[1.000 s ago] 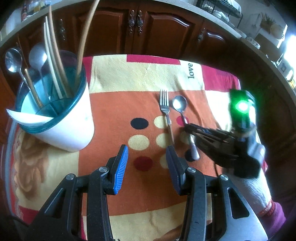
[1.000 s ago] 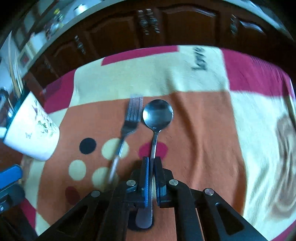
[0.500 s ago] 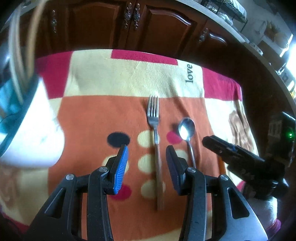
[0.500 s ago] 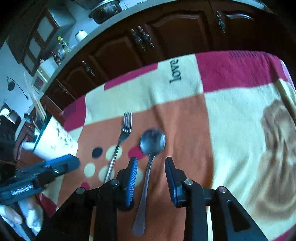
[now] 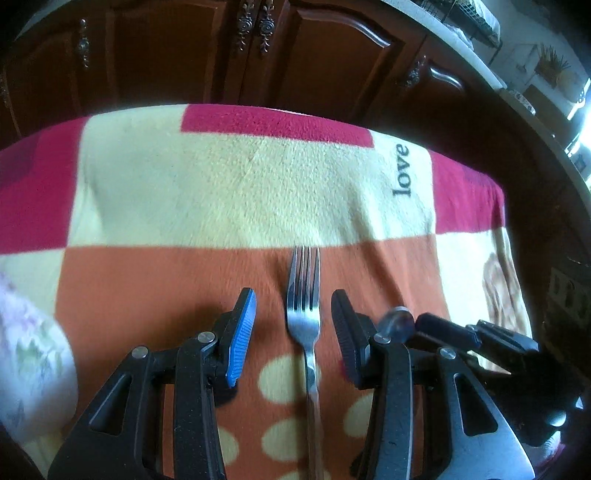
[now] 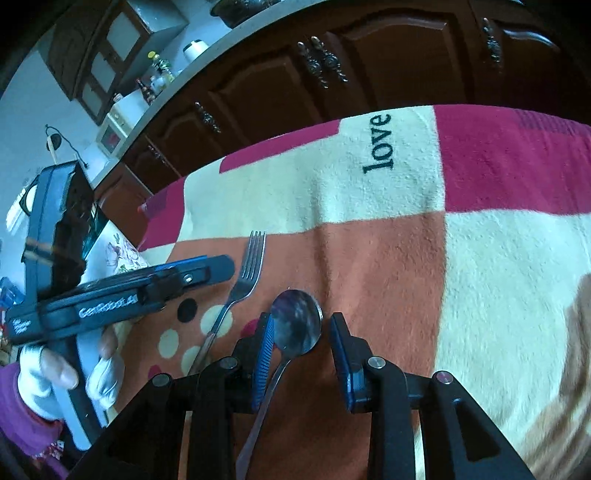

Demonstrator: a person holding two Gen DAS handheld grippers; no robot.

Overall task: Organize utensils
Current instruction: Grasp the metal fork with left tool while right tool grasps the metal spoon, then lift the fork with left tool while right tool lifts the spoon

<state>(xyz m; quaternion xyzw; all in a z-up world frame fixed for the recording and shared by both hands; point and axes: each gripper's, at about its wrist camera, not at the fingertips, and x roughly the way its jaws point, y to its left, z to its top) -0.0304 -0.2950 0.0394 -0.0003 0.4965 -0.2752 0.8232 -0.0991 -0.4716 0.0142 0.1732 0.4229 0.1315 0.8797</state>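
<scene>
A fleecy blanket covers the surface, patterned in cream, crimson and orange blocks. The word "love" is printed in dark letters on a cream block at about 1 o'clock in the left wrist view, and at 12 o'clock in the right wrist view. Cream dots and one black dot mark the orange block. Dark wooden cabinets with ornate metal handles run behind the blanket from 10 to 2 o'clock. At 10 o'clock in the right wrist view a pale countertop carries small bottles and a white jar.
</scene>
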